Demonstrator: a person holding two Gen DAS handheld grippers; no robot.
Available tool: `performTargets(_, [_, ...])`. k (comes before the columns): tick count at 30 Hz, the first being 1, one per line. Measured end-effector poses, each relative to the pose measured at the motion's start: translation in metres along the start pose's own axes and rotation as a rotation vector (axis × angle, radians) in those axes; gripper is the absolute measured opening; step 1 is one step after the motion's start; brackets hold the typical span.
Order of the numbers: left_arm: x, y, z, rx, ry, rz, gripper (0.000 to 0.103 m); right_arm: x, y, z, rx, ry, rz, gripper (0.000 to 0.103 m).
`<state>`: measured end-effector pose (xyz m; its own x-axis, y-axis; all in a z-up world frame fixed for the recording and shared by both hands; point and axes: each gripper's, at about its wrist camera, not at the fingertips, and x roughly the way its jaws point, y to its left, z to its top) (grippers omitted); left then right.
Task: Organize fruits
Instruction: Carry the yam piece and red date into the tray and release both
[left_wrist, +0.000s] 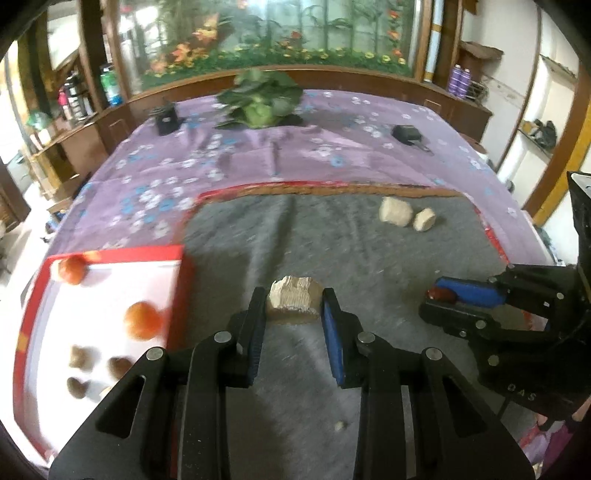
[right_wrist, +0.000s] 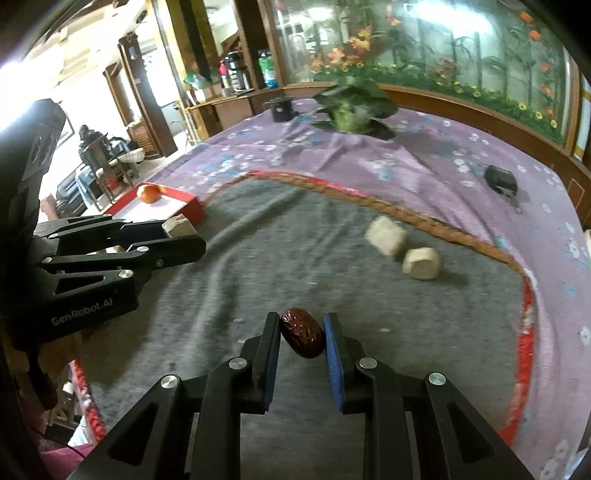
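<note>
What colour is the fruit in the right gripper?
Dark reddish-brown, glossy and wrinkled fruit; clearest in the right wrist view.

Three pale beige rough-cut chunks (left_wrist: 293, 297) (left_wrist: 396, 211) (left_wrist: 424, 219), two round orange fruits (left_wrist: 142, 319) (left_wrist: 72, 269), one glossy dark red date (right_wrist: 303, 333), three small brown blurred lumps (left_wrist: 84, 356) (left_wrist: 119, 366) (left_wrist: 76, 386) (in the red-rimmed white tray (left_wrist: 110, 280)).

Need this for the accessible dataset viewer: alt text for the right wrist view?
The right gripper is shut on a dark red-brown fruit above a grey mat. At left, the left gripper is shut on a pale beige chunk near a red-rimmed tray holding an orange fruit; two more pale chunks lie on the mat.
</note>
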<state>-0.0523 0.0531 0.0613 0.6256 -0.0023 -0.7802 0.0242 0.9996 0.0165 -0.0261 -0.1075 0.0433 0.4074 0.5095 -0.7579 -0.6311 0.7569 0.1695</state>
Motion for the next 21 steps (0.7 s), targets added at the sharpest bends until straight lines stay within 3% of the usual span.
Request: performTargets(21, [-0.054, 0.125, -0.057, -0.234, -0.024, 0.164, 0.029, 0.034, 0.128, 0.047, -0.193, 0.006, 0.168, 0.023])
